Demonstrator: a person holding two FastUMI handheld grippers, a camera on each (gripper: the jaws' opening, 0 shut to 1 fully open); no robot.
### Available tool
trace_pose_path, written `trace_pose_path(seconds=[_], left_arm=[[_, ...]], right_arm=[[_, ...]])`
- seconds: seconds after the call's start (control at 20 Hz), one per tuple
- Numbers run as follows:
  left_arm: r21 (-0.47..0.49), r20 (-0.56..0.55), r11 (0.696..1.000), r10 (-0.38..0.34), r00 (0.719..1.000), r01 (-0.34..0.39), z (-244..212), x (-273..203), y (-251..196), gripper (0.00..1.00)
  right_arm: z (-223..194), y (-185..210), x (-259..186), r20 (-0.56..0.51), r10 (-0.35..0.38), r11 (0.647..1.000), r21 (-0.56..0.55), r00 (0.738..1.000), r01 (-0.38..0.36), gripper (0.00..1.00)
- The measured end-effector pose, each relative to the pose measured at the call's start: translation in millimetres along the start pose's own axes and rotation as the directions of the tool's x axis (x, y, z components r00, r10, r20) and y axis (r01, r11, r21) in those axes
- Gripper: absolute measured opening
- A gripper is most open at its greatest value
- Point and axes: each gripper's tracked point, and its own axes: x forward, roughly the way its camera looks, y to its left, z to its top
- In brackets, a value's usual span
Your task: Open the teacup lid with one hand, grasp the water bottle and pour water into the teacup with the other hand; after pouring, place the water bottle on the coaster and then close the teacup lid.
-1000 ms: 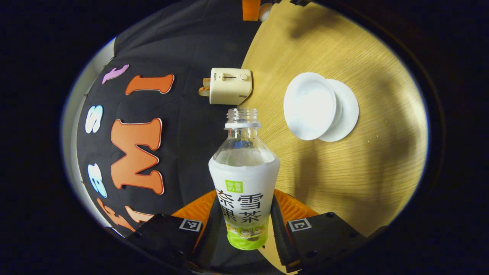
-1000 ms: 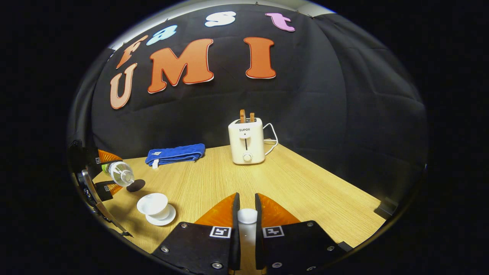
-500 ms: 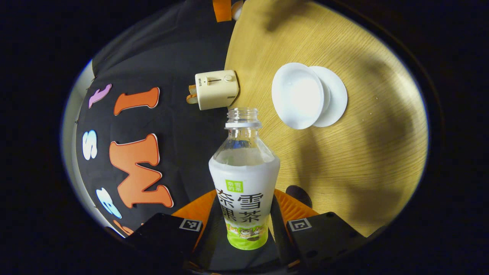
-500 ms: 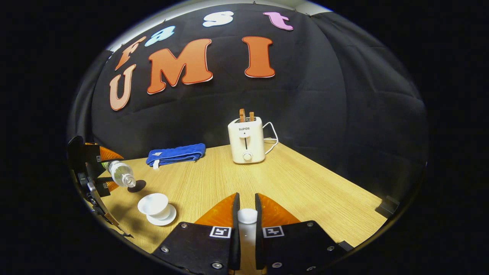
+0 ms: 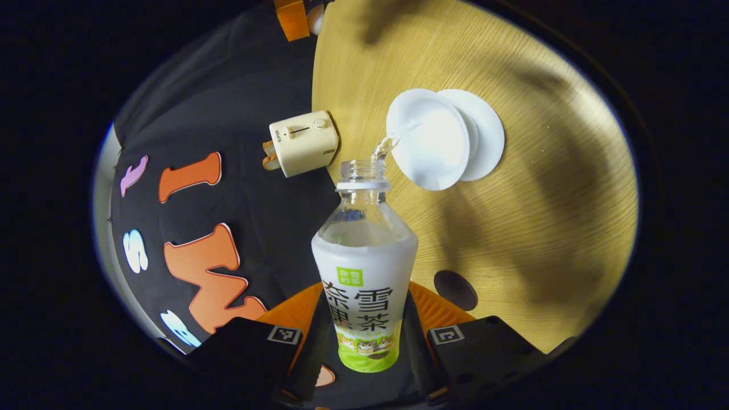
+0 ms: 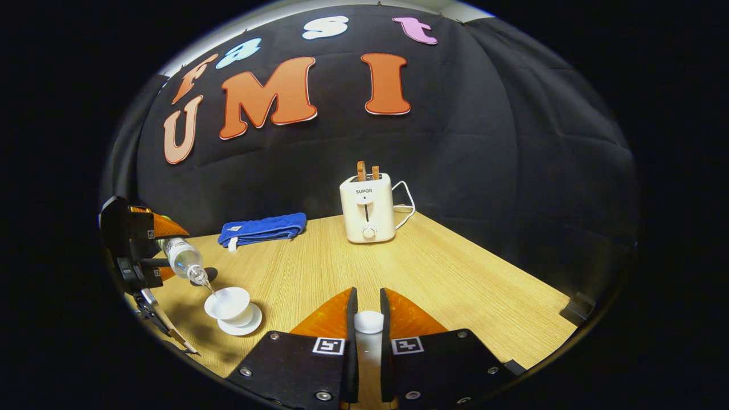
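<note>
Both fingers of the left gripper [image 5: 364,336] clamp the water bottle [image 5: 364,273], tilted so water streams into the uncovered teacup [image 5: 428,139] on its saucer [image 5: 484,139]. Right gripper [image 6: 368,336] pinches the teacup lid [image 6: 369,322] above the wooden table [image 6: 444,279]; nearby lies the dark coaster [image 5: 455,290].

bottle [image 5: 364,285] base hidden, lid [image 6: 368,322] mostly hidden

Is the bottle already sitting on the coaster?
No, the left gripper holds the bottle tilted, pouring into the teacup; the coaster lies bare.
</note>
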Motion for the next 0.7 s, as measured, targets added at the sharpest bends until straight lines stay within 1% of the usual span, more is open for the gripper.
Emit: trace_pose_path(seconds=[0.1,0.2,0.6,0.65,0.7], left_arm=[[0.025,-0.002,1.0,-0.004,1.0,0.004,-0.7,0.9,1.3,0.68],[0.045,-0.005,0.999,-0.012,1.0,0.012,-2.2,2.1,1.1,0.66],[0.131,-0.012,0.991,-0.006,1.0,0.007,-0.3,4.9,6.3,0.67],[0.138,-0.012,0.99,-0.01,1.0,0.012,-0.7,3.4,5.5,0.67],[0.141,-0.009,0.99,-0.014,1.0,0.015,0.3,4.4,4.8,0.67]], right_arm=[[-0.5,0.9,0.5,-0.002,0.002,1.0,0.001,1.0,-0.002,0.15],[-0.3,1.1,0.4,-0.002,0.003,1.0,0.001,1.0,-0.003,0.15],[-3.0,1.6,2.0,-0.008,0.004,1.0,-0.004,1.0,-0.004,0.15],[-2.6,1.3,1.9,-0.008,0.005,1.0,-0.004,1.0,-0.005,0.11],[-2.6,0.8,1.4,-0.008,0.004,1.0,-0.004,1.0,-0.004,0.15]])
